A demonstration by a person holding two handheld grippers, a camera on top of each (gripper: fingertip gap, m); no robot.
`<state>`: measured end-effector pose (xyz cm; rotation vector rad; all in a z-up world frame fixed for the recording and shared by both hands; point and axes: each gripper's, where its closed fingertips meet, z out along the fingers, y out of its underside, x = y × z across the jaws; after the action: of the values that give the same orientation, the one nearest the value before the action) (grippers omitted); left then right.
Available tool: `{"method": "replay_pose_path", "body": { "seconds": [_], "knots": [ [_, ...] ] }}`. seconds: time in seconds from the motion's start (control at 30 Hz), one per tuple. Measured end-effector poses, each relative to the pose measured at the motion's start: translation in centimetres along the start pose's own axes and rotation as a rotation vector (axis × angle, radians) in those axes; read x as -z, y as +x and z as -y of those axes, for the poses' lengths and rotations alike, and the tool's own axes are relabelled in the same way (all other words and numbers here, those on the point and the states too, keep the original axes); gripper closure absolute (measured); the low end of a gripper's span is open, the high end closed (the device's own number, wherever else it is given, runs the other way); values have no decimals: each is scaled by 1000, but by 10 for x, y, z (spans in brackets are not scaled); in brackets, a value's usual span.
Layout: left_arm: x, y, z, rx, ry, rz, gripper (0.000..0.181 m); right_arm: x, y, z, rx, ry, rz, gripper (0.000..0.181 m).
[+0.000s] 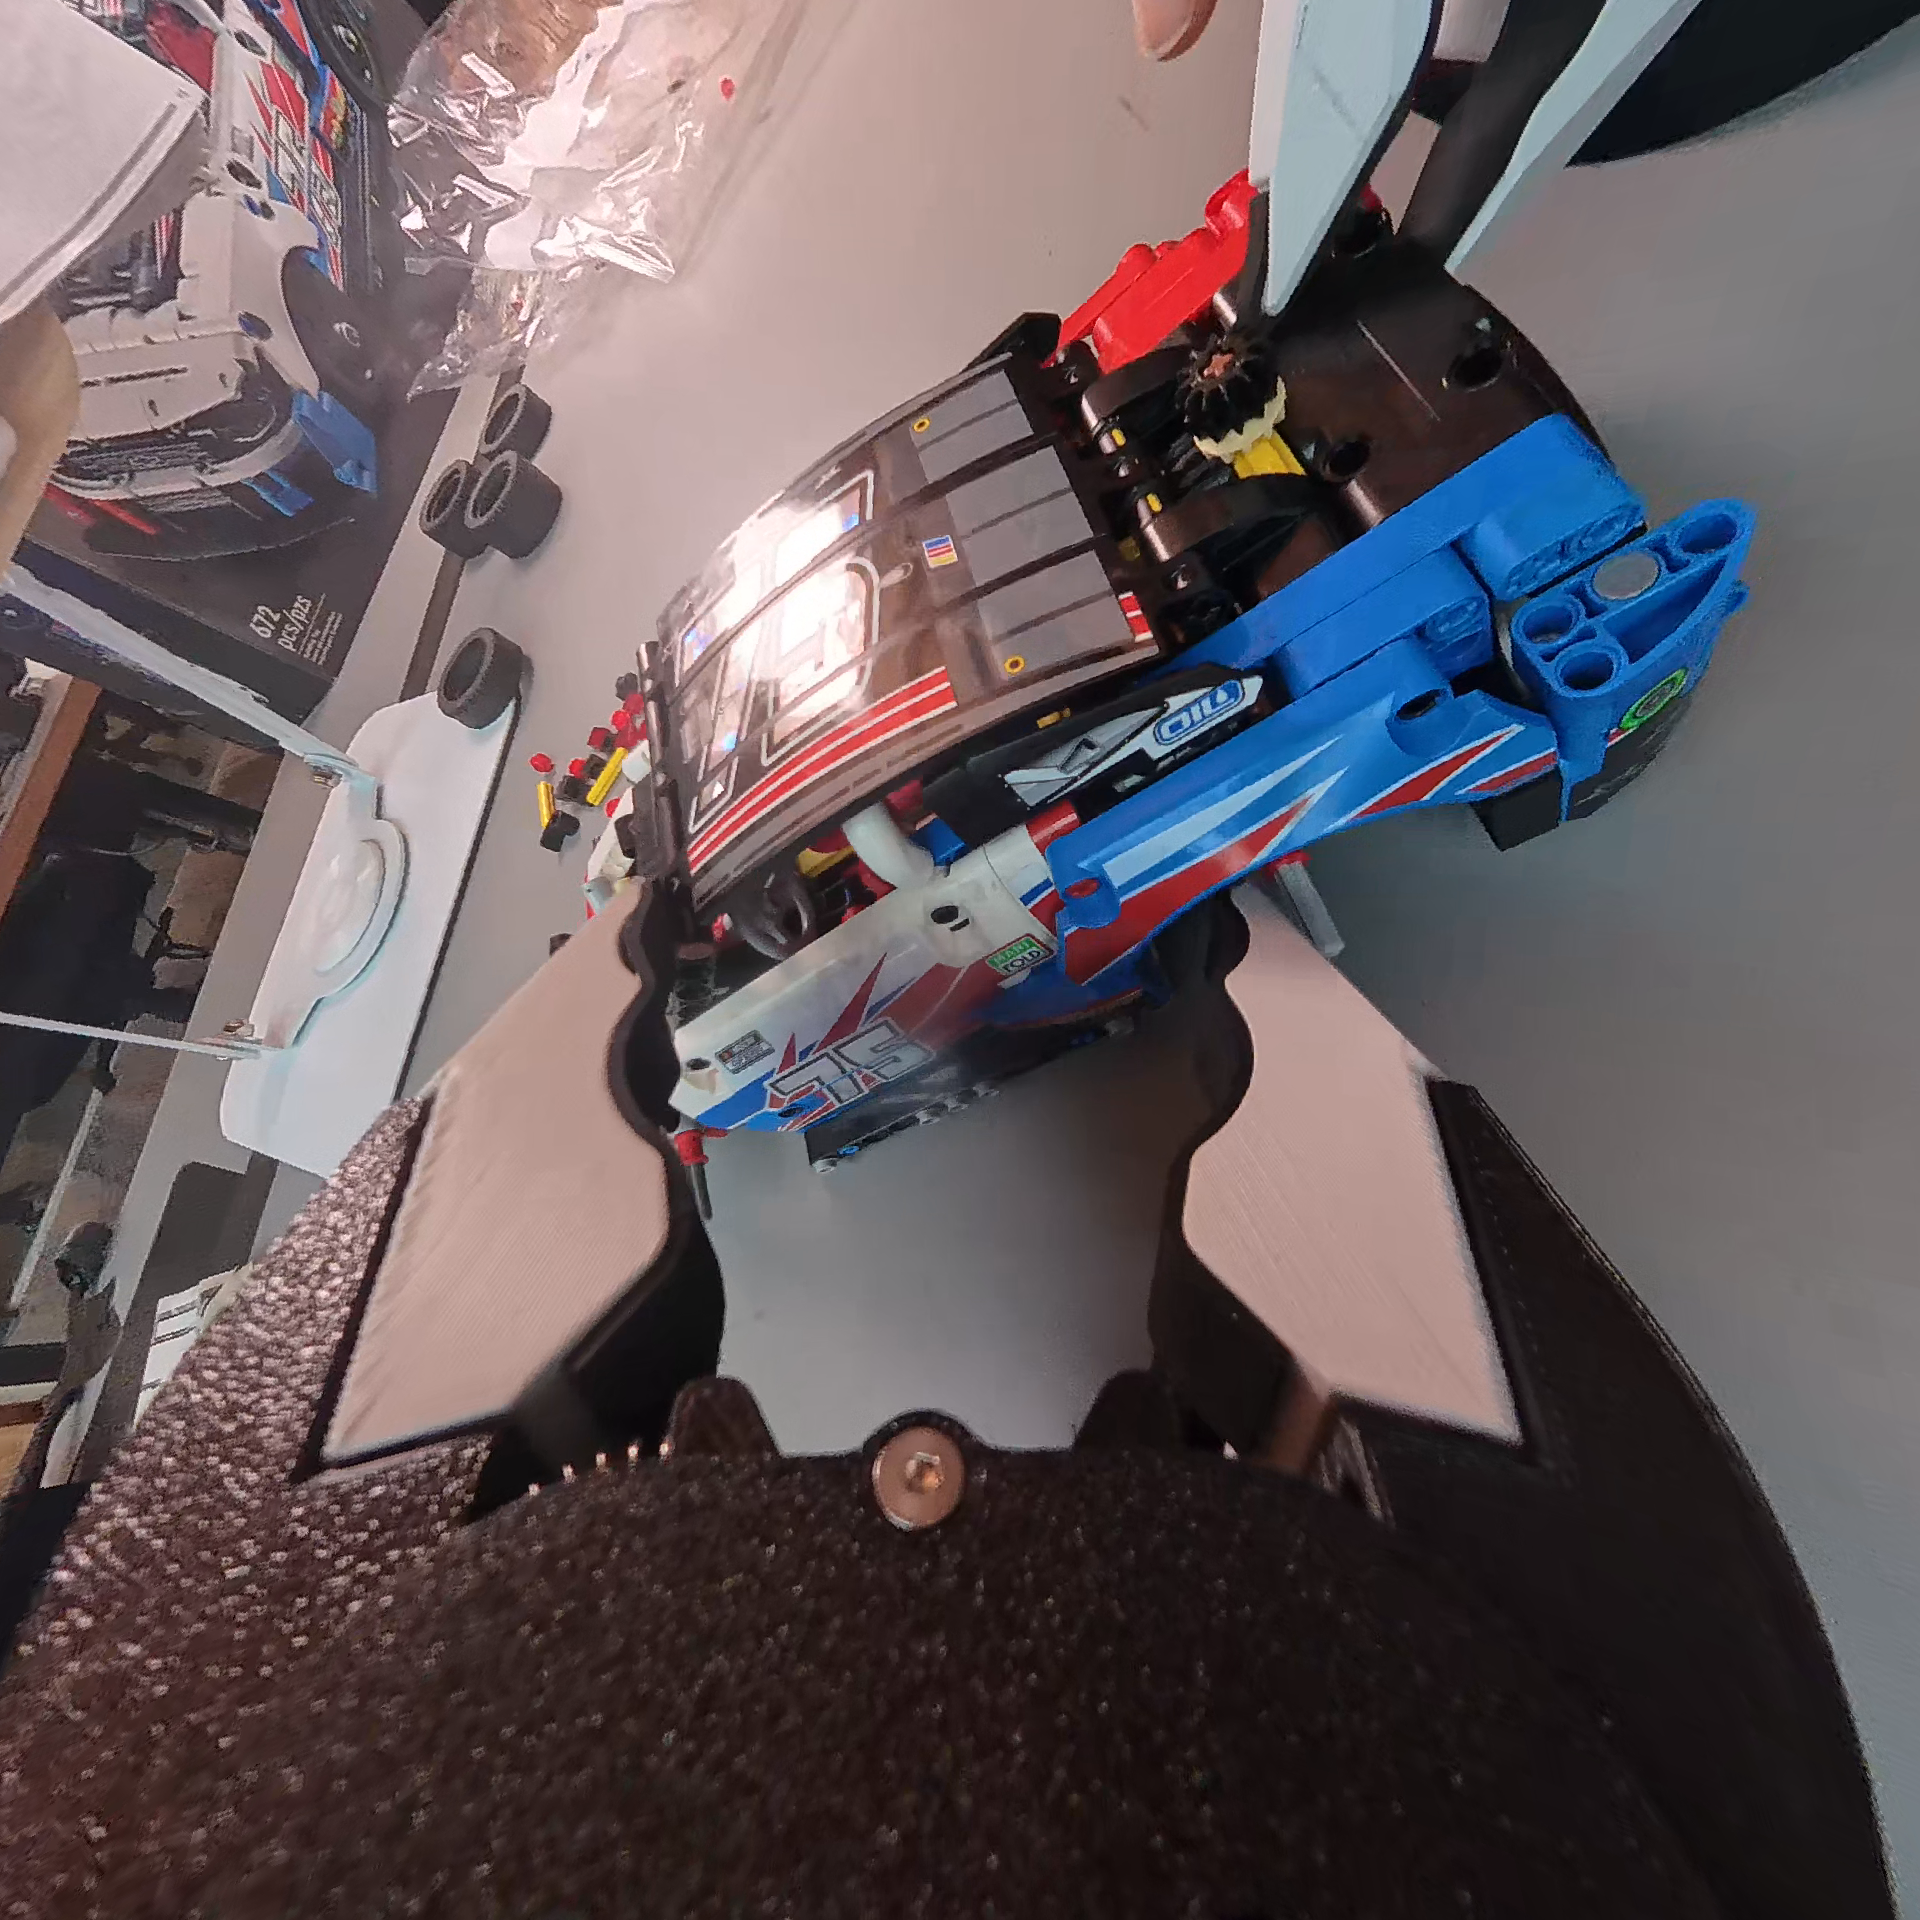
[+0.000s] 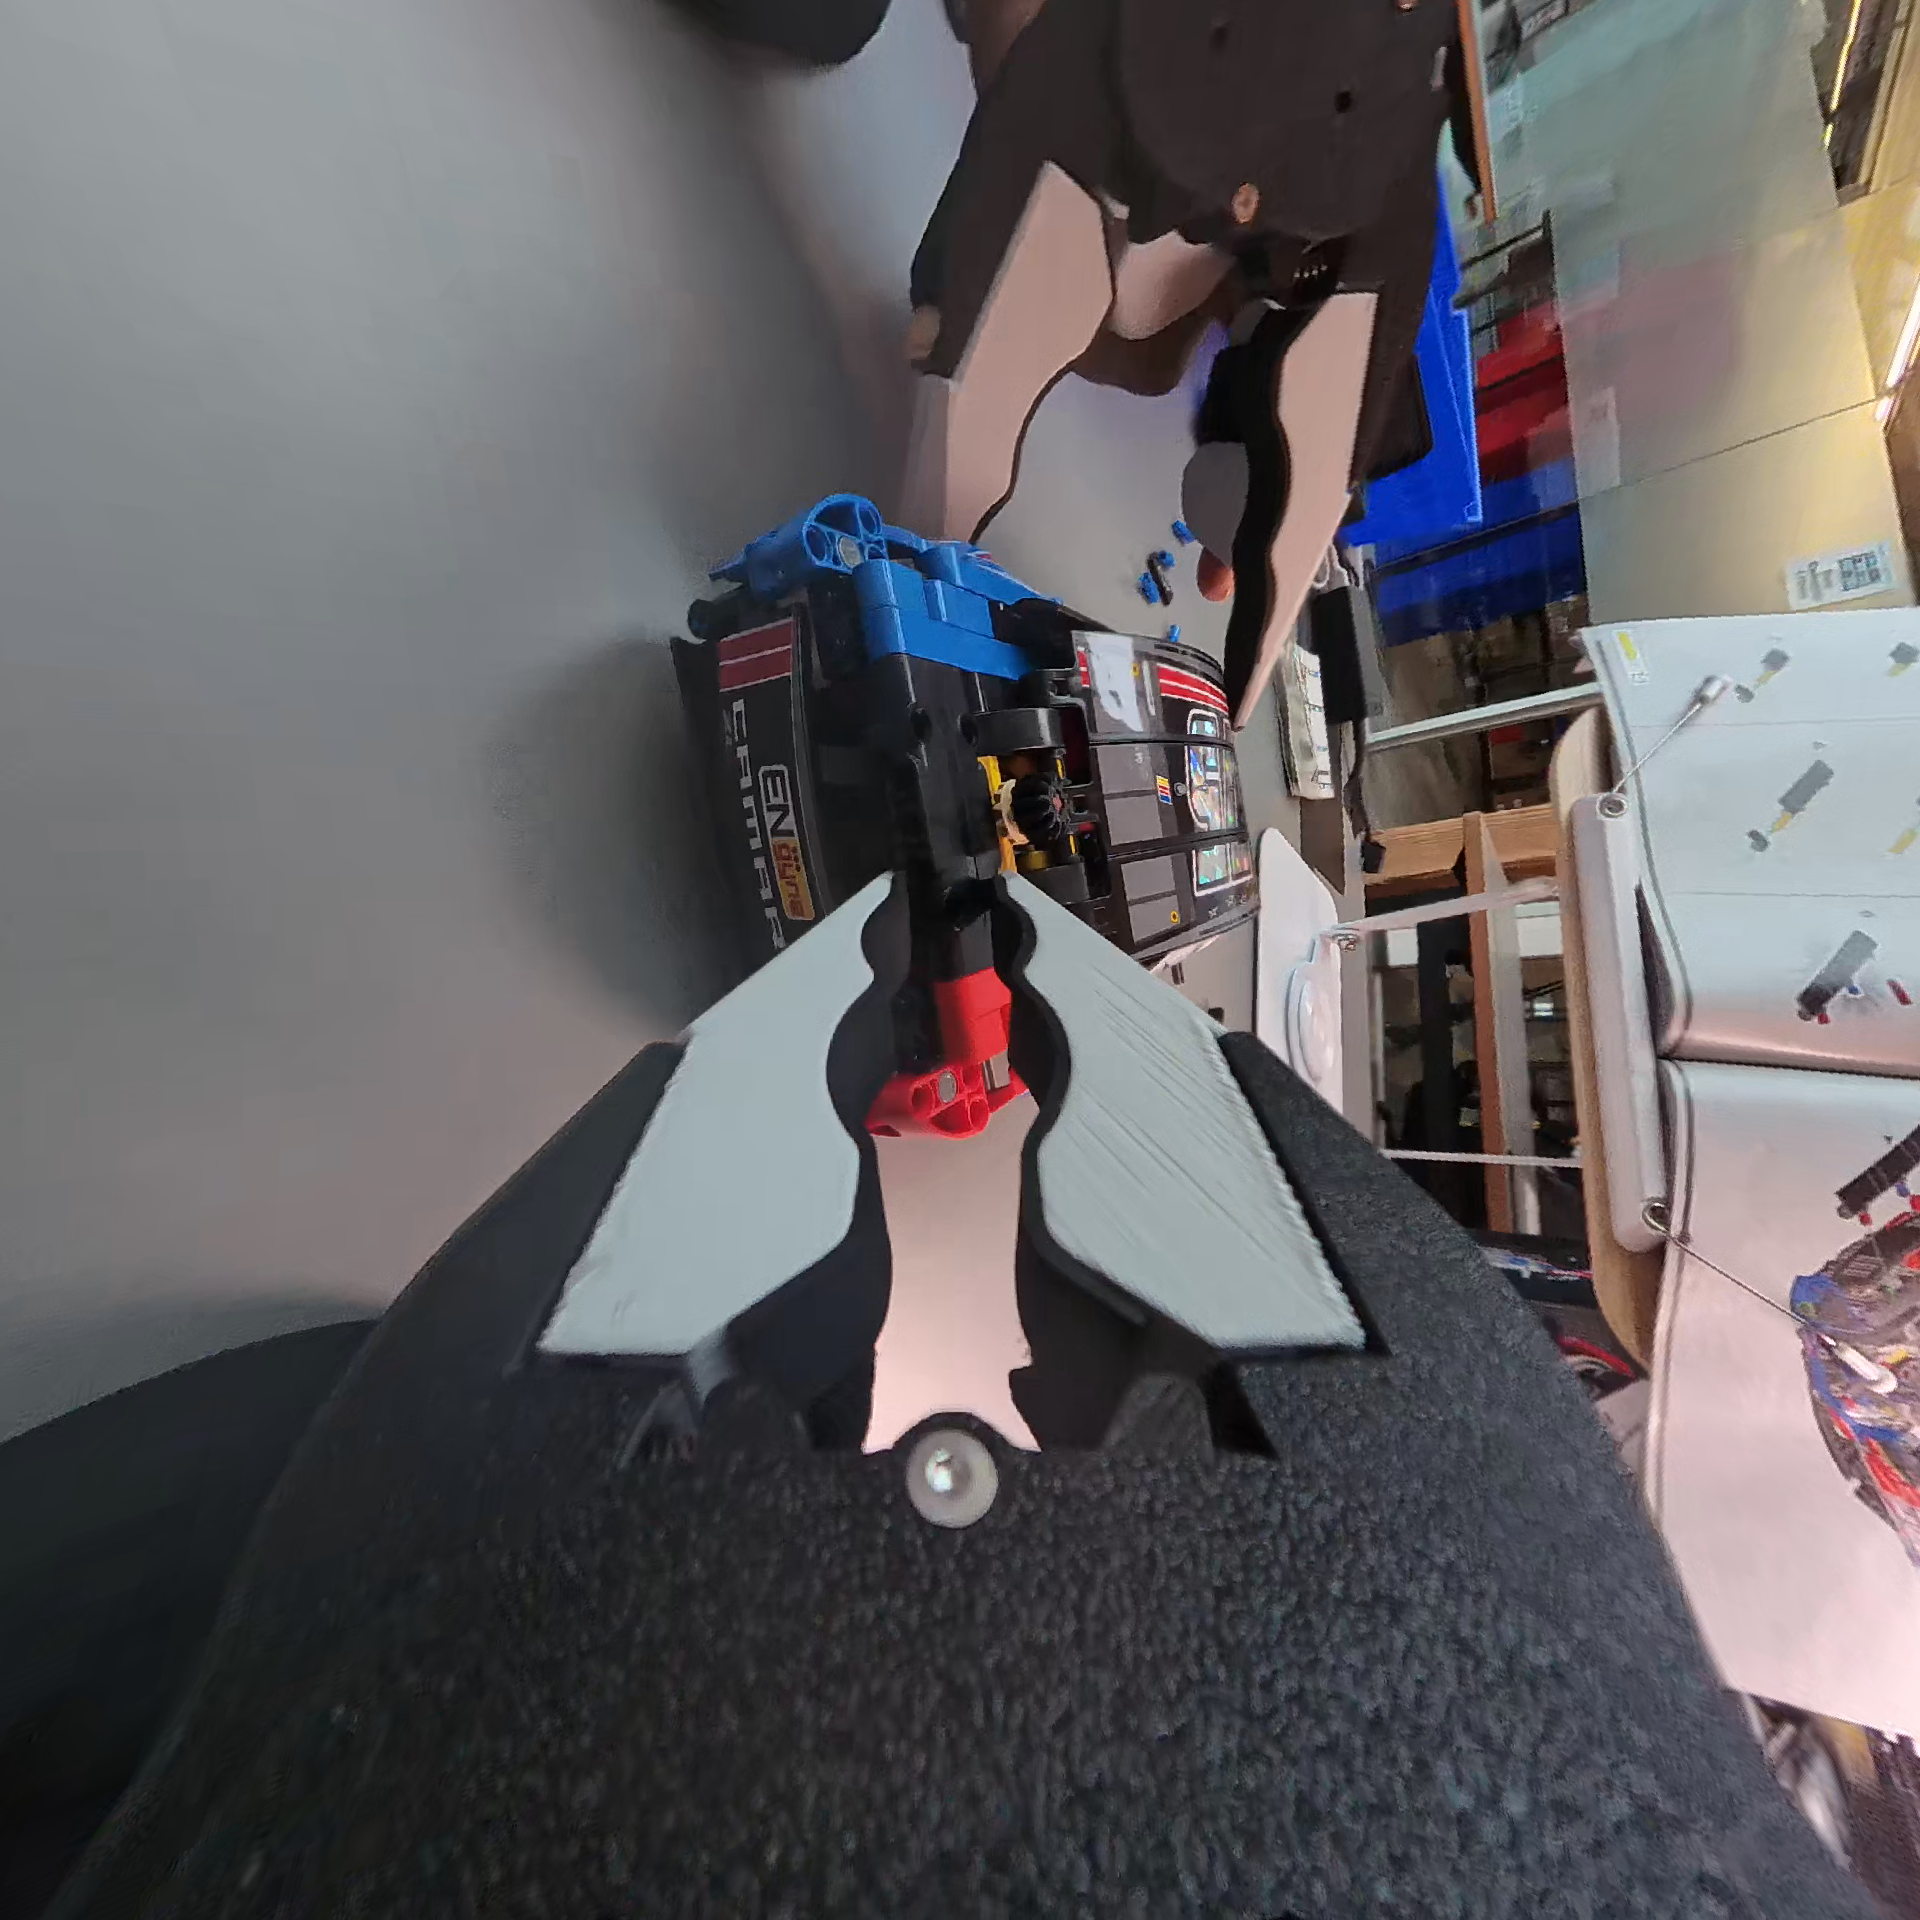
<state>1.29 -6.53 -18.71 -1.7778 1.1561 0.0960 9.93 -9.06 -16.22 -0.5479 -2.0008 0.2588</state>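
My left gripper [image 1: 940, 997] stands spread wide around the side of the toy race car [image 1: 1091, 727], one finger at its front end and the other by the blue rear fender; I cannot tell whether the pads press the body or only frame it. The car sits on the grey table [image 1: 1662, 1143], built of bricks in blue, white, red and black, wheels off, its glossy black roof glaring under the light. It carries many stickers: a number panel on the white door, small sponsor patches, striped bands. I leave their wording unread.

My right gripper [image 2: 945, 925] is clenched on the car's rear frame, its fingers pinching a black beam just above a red connector block [image 2: 951, 1070]. From that side the car's black tail panel bears large lettering and a yellow patch.

Beyond the car lie four loose black tires [image 1: 488, 488], a scatter of small red, yellow and black pins [image 1: 582, 769], a crumpled clear bag [image 1: 540, 156] and the printed box [image 1: 208, 364], cut off at the frame edge. A fingertip [image 1: 1174, 21] shows at the top edge, mostly out of view. An instruction booklet [image 2: 1766, 831] sits clipped open at the right, its diagrams too small to make out.
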Motion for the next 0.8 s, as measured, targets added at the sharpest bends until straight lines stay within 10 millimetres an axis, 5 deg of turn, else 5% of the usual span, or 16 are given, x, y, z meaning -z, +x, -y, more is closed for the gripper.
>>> {"method": "replay_pose_path", "body": {
  "seconds": [0.03, 0.37, 0.6, 0.8],
  "knots": [
    [2, -2, 2, 7, 11, 6, 78, 3, 6, 3, -34, 16, 3, 167],
    [18, -28, 27, 24, 141, 151, 75, 27, 62, 36, -281, 151, 133, 169],
    [28, -37, 53, 19, 244, 213, 84, 29, 81, 52, -326, 222, 244, 170],
    [30, -46, 53, 51, 247, 232, 93, 24, 95, 57, -382, 277, 280, 169]
  ]
}}
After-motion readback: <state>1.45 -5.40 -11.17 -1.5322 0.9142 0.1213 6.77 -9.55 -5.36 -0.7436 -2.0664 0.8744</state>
